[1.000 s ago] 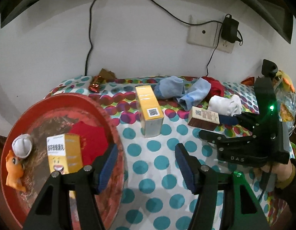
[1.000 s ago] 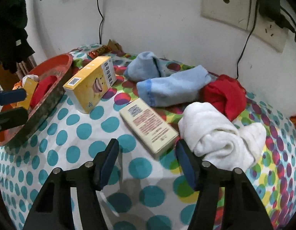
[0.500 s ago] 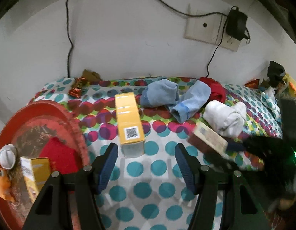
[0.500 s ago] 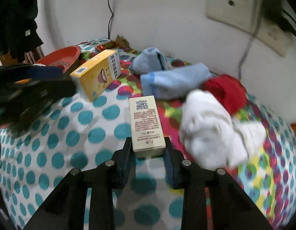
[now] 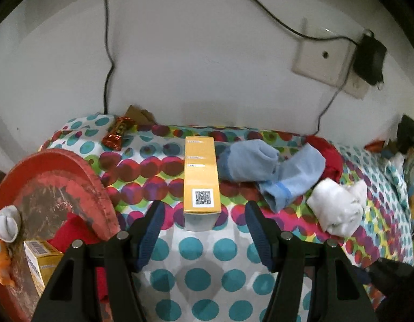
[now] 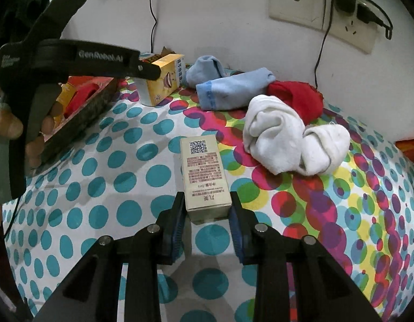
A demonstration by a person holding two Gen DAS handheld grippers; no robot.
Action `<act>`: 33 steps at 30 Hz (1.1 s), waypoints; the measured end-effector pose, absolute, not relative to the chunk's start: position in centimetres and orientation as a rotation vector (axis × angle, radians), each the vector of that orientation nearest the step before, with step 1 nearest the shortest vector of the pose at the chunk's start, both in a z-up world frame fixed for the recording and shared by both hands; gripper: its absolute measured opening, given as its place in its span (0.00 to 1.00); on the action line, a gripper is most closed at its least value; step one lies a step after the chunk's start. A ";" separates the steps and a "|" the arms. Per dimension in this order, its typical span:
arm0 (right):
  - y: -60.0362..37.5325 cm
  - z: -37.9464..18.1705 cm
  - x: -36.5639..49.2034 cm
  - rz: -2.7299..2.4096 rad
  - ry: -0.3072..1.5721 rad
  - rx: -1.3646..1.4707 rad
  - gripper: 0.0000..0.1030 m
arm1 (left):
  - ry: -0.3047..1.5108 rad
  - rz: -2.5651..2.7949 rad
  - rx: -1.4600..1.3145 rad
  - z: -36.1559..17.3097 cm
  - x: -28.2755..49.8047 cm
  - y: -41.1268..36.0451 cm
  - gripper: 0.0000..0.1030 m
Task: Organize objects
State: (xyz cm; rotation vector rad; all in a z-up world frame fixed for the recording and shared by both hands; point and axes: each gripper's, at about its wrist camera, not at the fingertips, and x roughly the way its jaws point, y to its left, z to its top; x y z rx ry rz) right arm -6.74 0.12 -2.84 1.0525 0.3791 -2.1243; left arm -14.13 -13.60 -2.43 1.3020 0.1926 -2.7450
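Observation:
My right gripper (image 6: 207,209) is shut on the near end of a beige box (image 6: 202,170) with a QR code and holds it above the dotted cloth. My left gripper (image 5: 201,220) is open, its jaws on either side of the near end of a long yellow box (image 5: 201,173) lying on the cloth; that box also shows in the right wrist view (image 6: 164,79). A red tray (image 5: 32,187) at the left holds a small yellow box (image 5: 41,260), a red cloth (image 5: 72,230) and an orange toy (image 5: 0,257).
Light blue socks (image 5: 274,169), a red cloth (image 6: 295,96) and white socks (image 6: 287,136) lie behind the boxes. A candy wrapper (image 5: 118,132) lies at the back left. The wall with a socket plate (image 6: 300,2) and cables stands close behind.
My right gripper closed on the beige box and lifted it. My left gripper moved right from the tray and forward up to the long yellow box.

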 end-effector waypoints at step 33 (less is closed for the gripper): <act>0.2 -3.8 -6.2 -2.136 0.413 1.046 0.29 | 0.246 -2.655 1.407 -3.4 -17.1 -13.2 0.29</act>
